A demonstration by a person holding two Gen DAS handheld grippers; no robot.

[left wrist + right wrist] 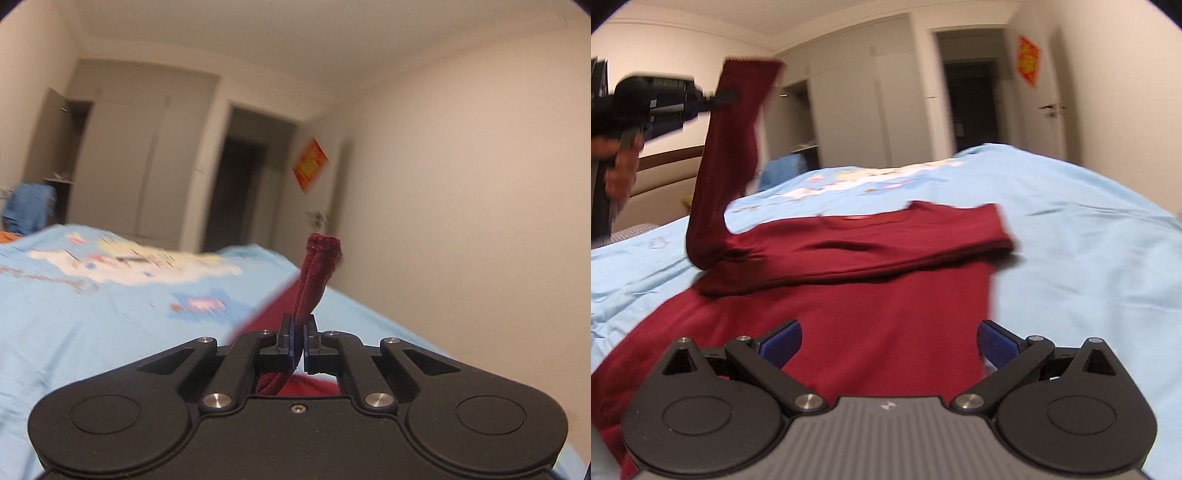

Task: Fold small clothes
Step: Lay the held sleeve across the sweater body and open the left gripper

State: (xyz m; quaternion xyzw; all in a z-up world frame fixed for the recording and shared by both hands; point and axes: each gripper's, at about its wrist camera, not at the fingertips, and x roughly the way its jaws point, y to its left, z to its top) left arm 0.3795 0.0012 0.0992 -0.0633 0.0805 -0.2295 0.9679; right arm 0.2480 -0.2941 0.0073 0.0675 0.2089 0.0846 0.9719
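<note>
A light blue bedsheet (pixel 1071 236) with a cartoon print covers the bed and fills the lower part of both views. On it lies a dark red long-sleeved shirt (pixel 849 317), its body spread flat directly ahead of and beneath the right gripper (pixel 888 345). One sleeve is folded across the chest, its cuff near the shirt's right edge in the right wrist view. The other sleeve (pixel 724 158) rises steeply off the sheet to the upper left, pulled up by the left gripper (pixel 299 341), which a hand (pixel 618 166) holds above the bed. That gripper's jaws are clenched on the sleeve just below the cuff (pixel 325 245), which sticks up past the fingertips. The right gripper's blue-padded jaws stand wide apart, holding nothing, just above the shirt's lower body.
</note>
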